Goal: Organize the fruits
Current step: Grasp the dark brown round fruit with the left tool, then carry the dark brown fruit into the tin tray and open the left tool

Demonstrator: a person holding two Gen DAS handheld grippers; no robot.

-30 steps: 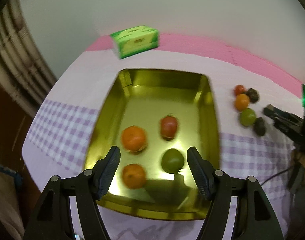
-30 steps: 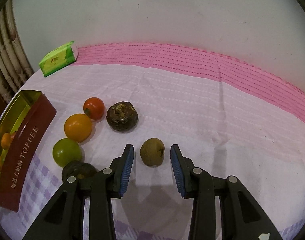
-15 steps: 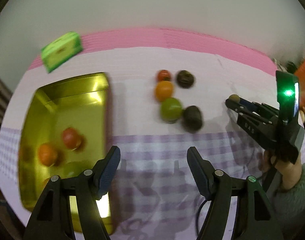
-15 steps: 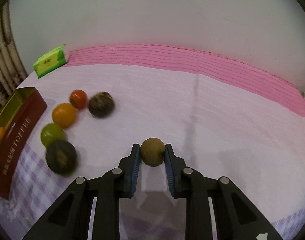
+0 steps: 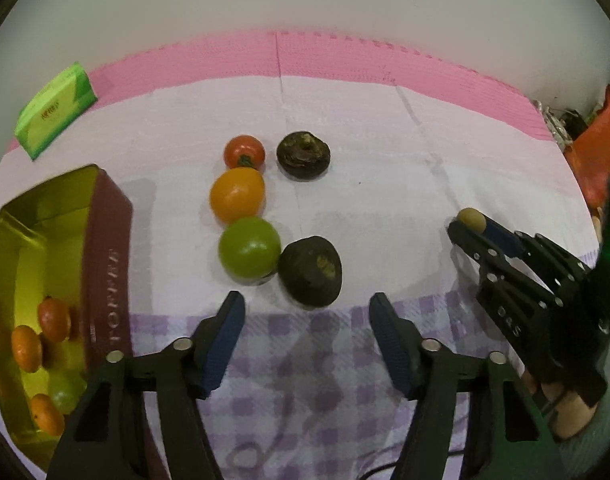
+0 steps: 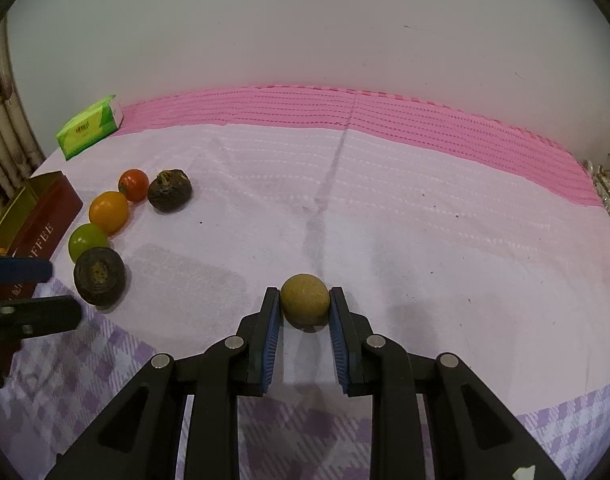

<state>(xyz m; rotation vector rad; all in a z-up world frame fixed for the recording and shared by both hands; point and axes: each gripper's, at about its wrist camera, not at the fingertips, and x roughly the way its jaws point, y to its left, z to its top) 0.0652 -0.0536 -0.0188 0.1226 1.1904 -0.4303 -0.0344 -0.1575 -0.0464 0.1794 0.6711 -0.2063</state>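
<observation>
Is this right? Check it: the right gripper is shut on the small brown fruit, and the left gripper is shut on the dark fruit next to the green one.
Half right. The right gripper is shut on the small brown fruit. The left gripper holds nothing: the left wrist view shows its jaws apart, having just been closing, short of the dark fruit beside the green fruit.
</observation>
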